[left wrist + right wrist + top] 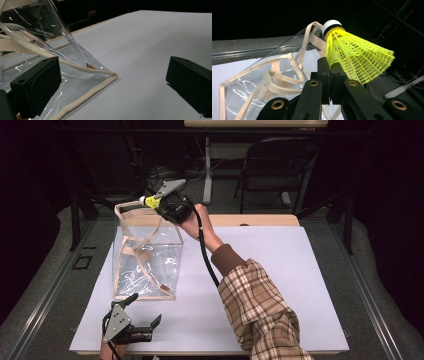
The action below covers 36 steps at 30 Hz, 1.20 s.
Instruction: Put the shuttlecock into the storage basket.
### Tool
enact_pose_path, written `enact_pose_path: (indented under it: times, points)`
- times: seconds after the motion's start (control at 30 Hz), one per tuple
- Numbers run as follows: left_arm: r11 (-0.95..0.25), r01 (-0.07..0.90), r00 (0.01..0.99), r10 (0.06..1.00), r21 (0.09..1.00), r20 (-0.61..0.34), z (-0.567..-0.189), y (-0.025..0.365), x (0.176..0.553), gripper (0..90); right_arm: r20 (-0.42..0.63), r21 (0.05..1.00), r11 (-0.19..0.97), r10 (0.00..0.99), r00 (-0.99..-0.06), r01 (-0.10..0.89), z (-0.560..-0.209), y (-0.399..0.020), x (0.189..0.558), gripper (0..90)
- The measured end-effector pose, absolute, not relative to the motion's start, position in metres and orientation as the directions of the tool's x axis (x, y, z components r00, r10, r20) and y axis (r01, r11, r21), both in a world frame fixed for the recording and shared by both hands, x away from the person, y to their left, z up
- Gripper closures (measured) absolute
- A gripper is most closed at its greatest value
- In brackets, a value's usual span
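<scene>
Table (pixel 280 285): white top with a pale wood edge; it lies under both grippers and carries the bag.
Chair (pixel 277 167): dark folding chair on the floor past the table's far edge, well apart from both sets of jaws.
Bag (pixel 147 252): clear plastic, box-shaped, trimmed with cream tape and straps, standing open-topped on the table. In the left gripper view its near bottom corner (pixel 113 74) lies ahead of the jaws and between them, closer to the left-hand jaw, not touching either. In the right gripper view its open rim (pixel 274 62) sits below and to the left of the jaws.
Sleeve (pixel 260 310): plaid, on the person's right arm, reaching from the near edge towards the bag's top.
Right gripper (pixel 161 202): held in the air at the bag's far top corner; jaws closed tight on the skirt of the shuttlecock.
Left gripper (pixel 145 316): low at the near edge of the table, just in front of the bag; jaws wide apart with nothing between them but bare table.
Shuttlecock (pixel 354 53): yellow mesh skirt, white cork with a dark band; clamped by its skirt, it sticks up and out past the right jaws' tips, cork end towards the bag's rim.
Brown item (pixel 90 66): small, inside the bag on its floor near the corner, ahead of the left jaws; too small to identify.
</scene>
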<state>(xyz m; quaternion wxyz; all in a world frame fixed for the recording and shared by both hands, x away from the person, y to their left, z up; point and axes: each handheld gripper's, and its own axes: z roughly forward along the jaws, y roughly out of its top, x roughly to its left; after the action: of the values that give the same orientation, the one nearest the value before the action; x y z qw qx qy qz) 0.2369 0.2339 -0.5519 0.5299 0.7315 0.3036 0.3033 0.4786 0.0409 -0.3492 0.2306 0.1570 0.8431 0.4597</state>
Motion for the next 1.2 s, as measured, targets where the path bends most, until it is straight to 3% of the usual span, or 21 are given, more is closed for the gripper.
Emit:
enact_pose_path:
  times: [1.2]
  points:
    - [-0.255,0.124,0.631,0.766,0.959,0.122,-0.552,0.234,0.236,0.0,-0.238,0.838,0.543,0.467,-0.851,0.063,-0.360,0.066,0.485,88.6]
